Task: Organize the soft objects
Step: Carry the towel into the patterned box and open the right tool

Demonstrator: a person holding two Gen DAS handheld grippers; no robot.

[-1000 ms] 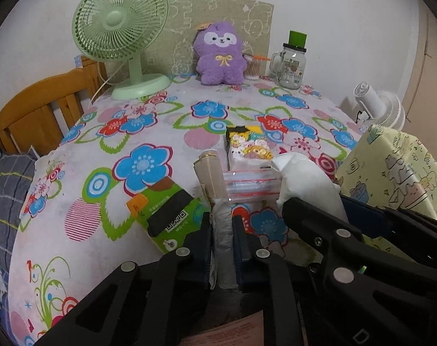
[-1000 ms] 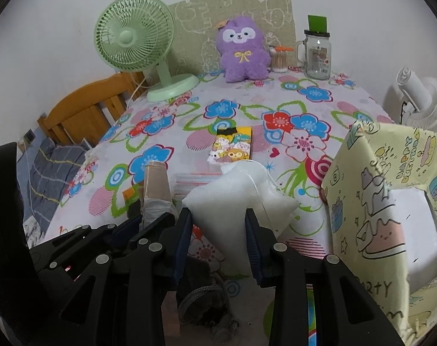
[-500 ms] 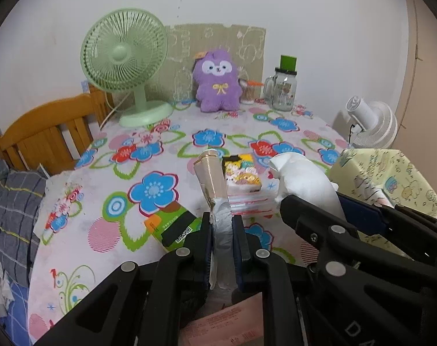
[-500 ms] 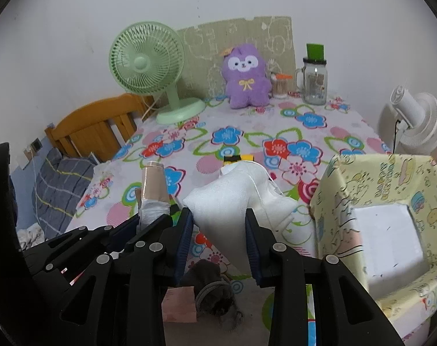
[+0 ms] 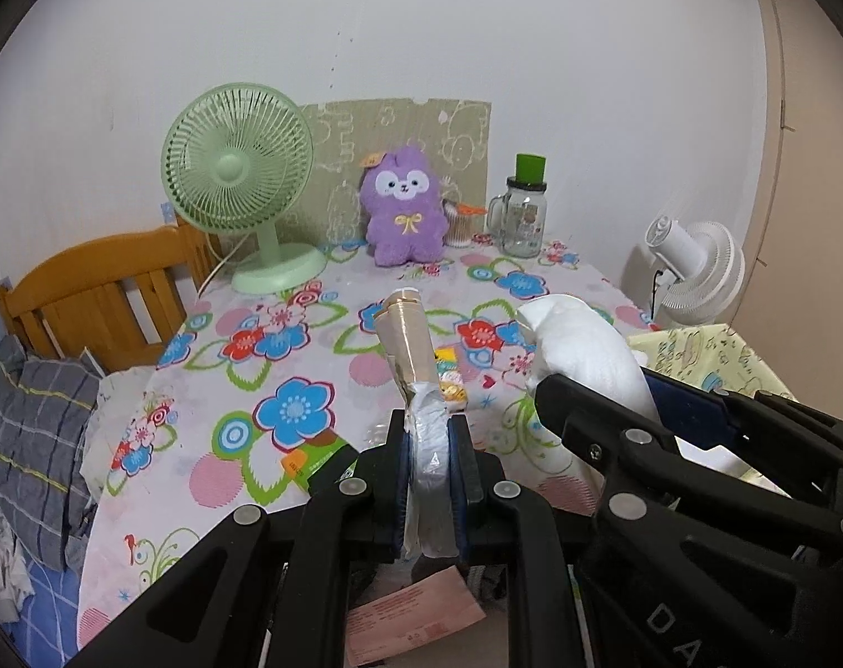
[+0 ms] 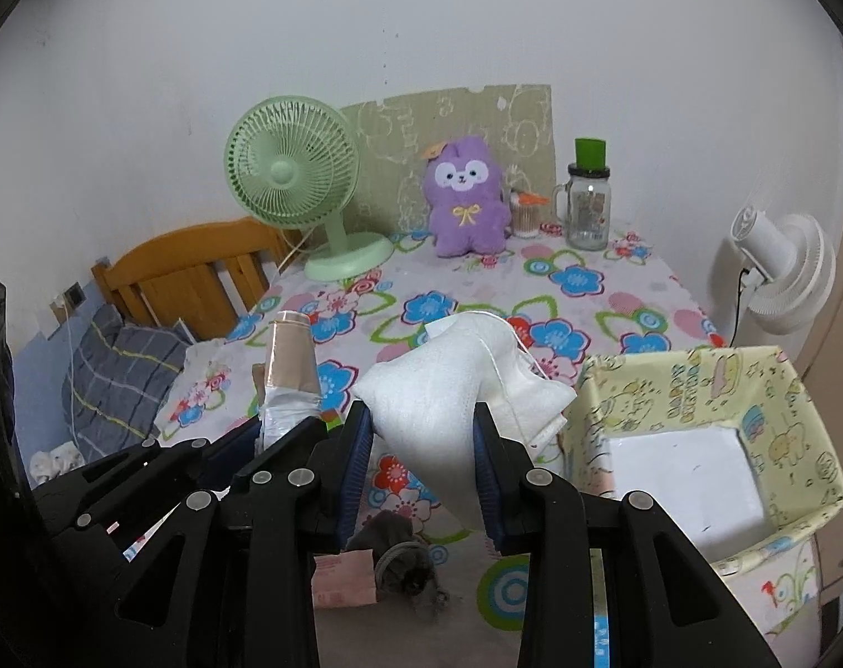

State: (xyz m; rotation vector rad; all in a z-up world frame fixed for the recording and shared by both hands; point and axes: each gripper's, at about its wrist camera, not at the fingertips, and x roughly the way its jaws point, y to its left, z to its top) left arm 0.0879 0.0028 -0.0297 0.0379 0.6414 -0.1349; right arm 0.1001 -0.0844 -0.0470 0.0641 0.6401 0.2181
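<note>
My left gripper (image 5: 430,434) is shut on a packet in clear plastic with a beige folded top (image 5: 407,342), held up above the flowered table (image 5: 288,345). It also shows in the right wrist view (image 6: 290,367). My right gripper (image 6: 424,434) is shut on a white face mask (image 6: 449,384), held above the table; the mask also shows in the left wrist view (image 5: 583,345). A yellow patterned box (image 6: 694,428), open at the top with a white bottom, stands at the right. A dark grey sock (image 6: 405,556) lies on the table under the right gripper.
A green fan (image 5: 243,189), a purple plush toy (image 5: 405,211) and a glass jar with a green lid (image 5: 524,211) stand at the table's far edge. A green packet (image 5: 315,462), a small colourful packet (image 5: 449,373) and a pink paper (image 5: 416,618) lie near. A wooden chair (image 5: 98,289) stands at the left.
Both grippers have risen with their loads, the packet and the mask, so the table looks farther below. The open top of the yellow box has come into the right wrist view.
</note>
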